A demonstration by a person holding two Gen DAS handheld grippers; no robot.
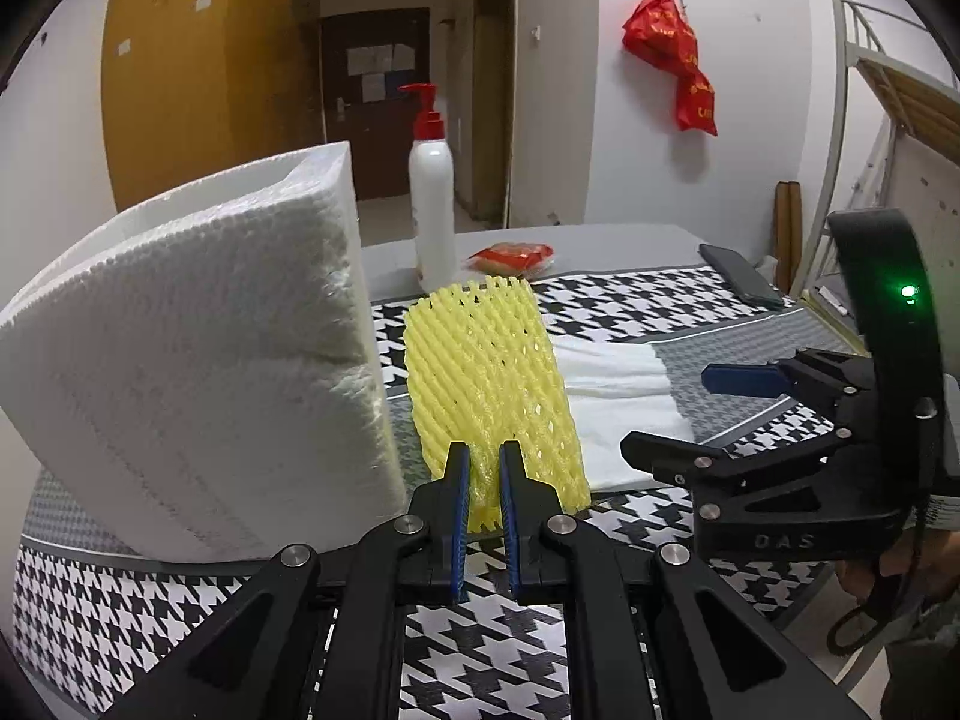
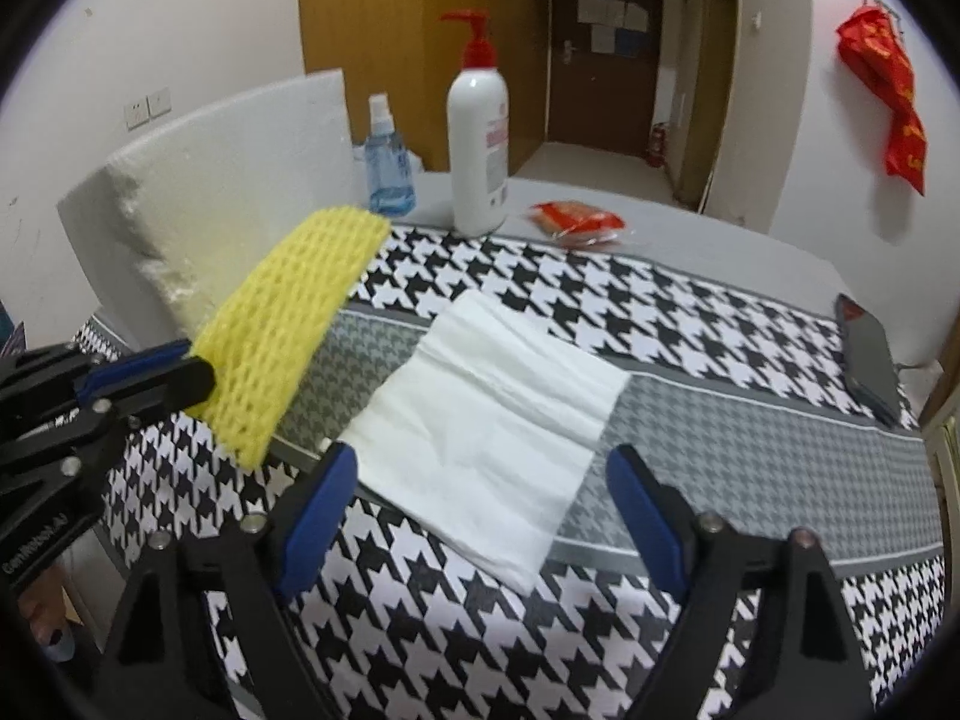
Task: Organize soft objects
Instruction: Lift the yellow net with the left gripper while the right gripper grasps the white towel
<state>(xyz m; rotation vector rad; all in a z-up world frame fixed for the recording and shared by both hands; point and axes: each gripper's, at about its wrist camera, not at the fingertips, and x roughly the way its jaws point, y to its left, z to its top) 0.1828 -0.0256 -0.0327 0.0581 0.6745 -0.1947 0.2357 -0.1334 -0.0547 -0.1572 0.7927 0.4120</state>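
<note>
Left tool [image 1: 480, 468] is pinching yellow foam net [image 1: 486, 372]; right tool [image 2: 474, 480], marked "DAS", is hovering spread over white tissue [image 2: 486, 414].

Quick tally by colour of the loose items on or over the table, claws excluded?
Yellow: 1, the foam net, held up in the left claw
White: 3, foam block, paper towel, pump bottle
Blue: 1, spray bottle
Red: 1, snack packet
Dark: 1, phone
Total: 7
</note>
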